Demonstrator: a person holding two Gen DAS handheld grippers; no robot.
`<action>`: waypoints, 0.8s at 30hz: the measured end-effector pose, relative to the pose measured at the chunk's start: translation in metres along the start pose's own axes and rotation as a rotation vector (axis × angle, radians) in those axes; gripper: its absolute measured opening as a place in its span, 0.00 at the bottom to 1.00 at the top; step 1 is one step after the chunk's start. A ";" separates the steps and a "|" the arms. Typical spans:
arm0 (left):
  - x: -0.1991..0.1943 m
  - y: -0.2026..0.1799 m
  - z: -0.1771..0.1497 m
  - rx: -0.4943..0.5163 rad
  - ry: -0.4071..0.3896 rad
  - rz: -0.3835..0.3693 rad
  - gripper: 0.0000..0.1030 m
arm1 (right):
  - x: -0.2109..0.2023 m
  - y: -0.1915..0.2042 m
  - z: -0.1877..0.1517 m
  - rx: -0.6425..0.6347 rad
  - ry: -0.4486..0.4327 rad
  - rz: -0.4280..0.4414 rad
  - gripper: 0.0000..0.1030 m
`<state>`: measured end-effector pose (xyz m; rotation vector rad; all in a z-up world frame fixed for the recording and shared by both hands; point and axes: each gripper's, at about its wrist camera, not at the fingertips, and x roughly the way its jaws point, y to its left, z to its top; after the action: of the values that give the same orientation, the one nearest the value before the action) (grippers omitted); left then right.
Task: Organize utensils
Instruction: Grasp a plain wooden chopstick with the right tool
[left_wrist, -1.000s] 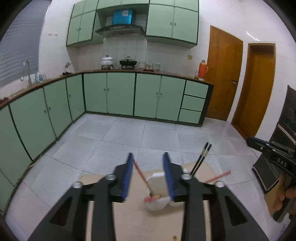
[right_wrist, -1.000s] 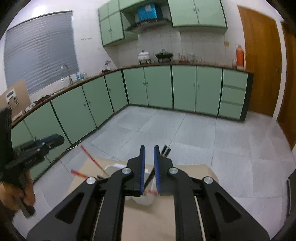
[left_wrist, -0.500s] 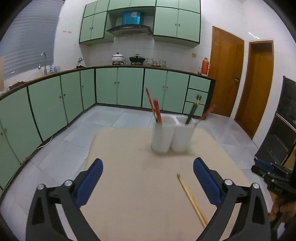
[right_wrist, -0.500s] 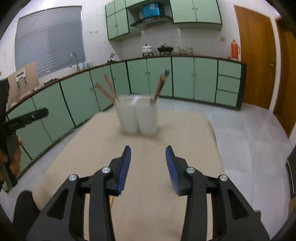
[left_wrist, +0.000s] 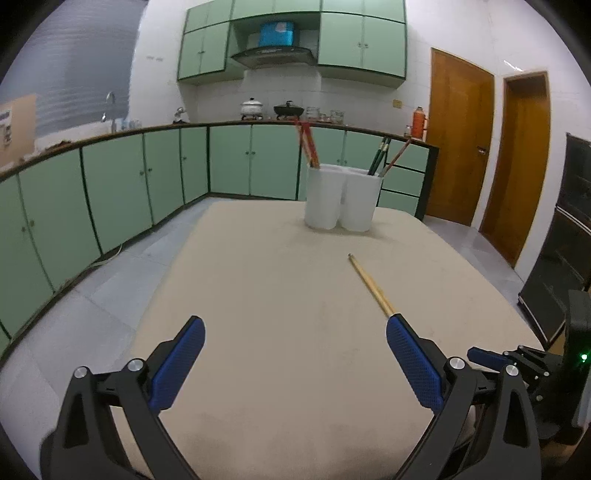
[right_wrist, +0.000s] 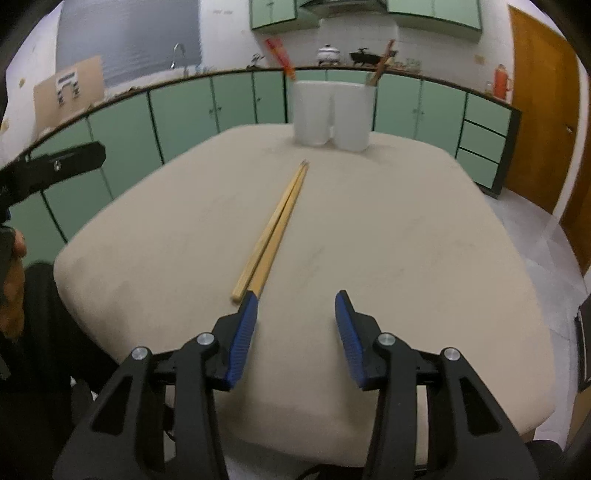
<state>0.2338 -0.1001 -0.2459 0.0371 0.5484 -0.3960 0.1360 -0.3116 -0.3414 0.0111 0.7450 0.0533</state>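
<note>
Two white cups stand side by side at the far end of the beige table; they also show in the right wrist view. Red chopsticks stick out of the left cup, dark green and reddish ones out of the right. A pair of light wooden chopsticks lies flat mid-table, also in the left wrist view. My left gripper is wide open and empty over the near table. My right gripper is open and empty, its left finger just past the chopsticks' near end.
Green kitchen cabinets run along the left and back walls. Wooden doors stand at the right. A dark appliance is at the far right. The table edge drops off close on the left of the right gripper.
Both grippers pulled back from the cups toward the near table edge and opened. The wooden chopsticks now lie in front of the right gripper.
</note>
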 end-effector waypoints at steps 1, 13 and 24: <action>0.000 0.003 -0.003 -0.012 0.001 0.009 0.94 | 0.000 0.001 0.000 -0.008 -0.001 0.001 0.41; 0.002 0.024 -0.020 -0.069 0.015 0.054 0.94 | 0.003 0.008 0.003 -0.058 -0.008 0.002 0.38; 0.005 0.023 -0.023 -0.070 0.026 0.048 0.94 | 0.005 -0.008 0.004 -0.002 -0.009 -0.034 0.16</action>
<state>0.2351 -0.0770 -0.2694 -0.0118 0.5860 -0.3296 0.1425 -0.3191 -0.3420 -0.0028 0.7356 0.0212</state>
